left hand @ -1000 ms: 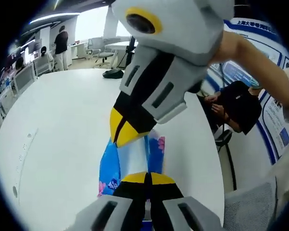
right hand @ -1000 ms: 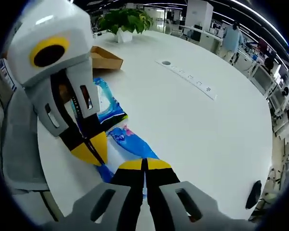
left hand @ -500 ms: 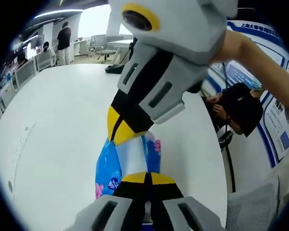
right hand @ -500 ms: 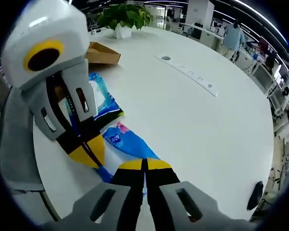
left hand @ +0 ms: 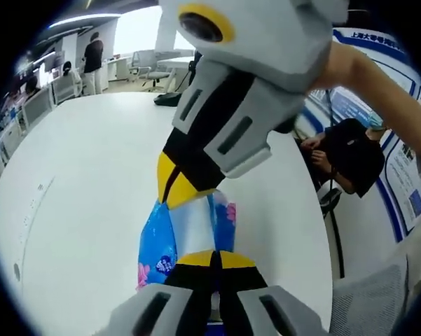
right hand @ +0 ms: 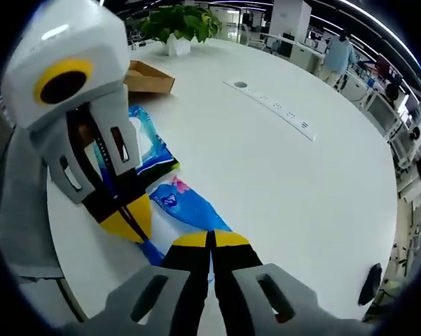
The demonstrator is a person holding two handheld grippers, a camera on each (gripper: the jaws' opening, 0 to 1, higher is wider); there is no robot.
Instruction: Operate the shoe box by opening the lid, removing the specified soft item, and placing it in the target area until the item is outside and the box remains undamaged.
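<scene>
Soft pack held clear of the box

Little changed: both grippers [left hand: 211, 257] [right hand: 210, 239], jaws pinching the blue floral plastic soft pack [left hand: 159, 238], stayed over the white counter [right hand: 280, 161], the open brown cardboard shoe box [right hand: 148, 77] far behind.

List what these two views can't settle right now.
- Blue soft pack: left gripper view, ends hidden by both hand-held grippers.
- Brown box: right gripper view, partly behind the left hand-held gripper; lid state unclear.
- Pack print: too small to read.

Open-plan office, desks and chairs [left hand: 148, 78], white table [right hand: 287, 175], potted plant [right hand: 178, 28]
</scene>
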